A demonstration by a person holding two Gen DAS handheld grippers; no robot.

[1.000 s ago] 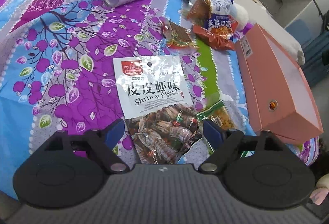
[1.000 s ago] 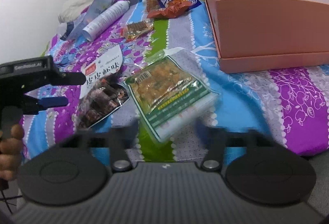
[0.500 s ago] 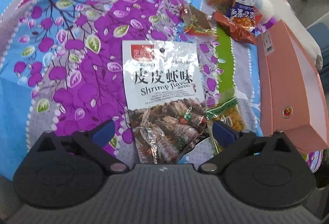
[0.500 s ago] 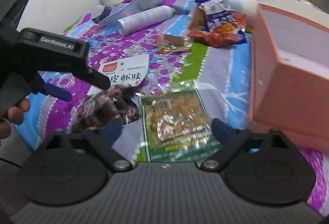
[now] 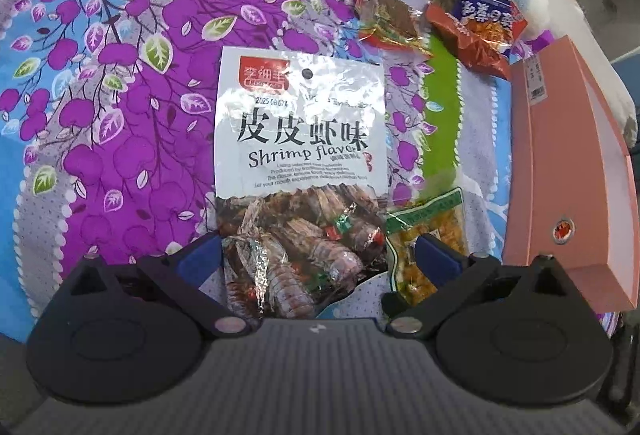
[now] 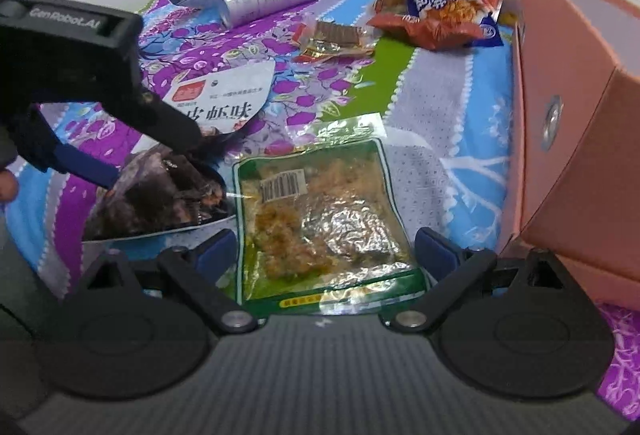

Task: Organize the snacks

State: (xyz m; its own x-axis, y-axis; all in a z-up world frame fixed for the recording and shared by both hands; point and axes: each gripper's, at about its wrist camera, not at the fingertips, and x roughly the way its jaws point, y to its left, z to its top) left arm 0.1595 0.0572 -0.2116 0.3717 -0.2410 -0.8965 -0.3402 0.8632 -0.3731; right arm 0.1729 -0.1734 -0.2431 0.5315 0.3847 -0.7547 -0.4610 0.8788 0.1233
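Both claws hang spread wide and empty over the bed, each straddling its own packet. Left claw (image 5: 318,255) brackets the near, printed end of the shrimp-flavour packet (image 5: 300,155), whose long axis runs straight away from it toward the far side. Right claw (image 6: 326,249), its jaws opening a touch more, frames the green pickle packet (image 6: 320,219), which lies lengthwise along its pointing line too, just right of the shrimp packet. Neither packet is pinched yet. Just to the right stands the pink box (image 6: 580,139), nearer the right claw, so that packet probably goes in first.
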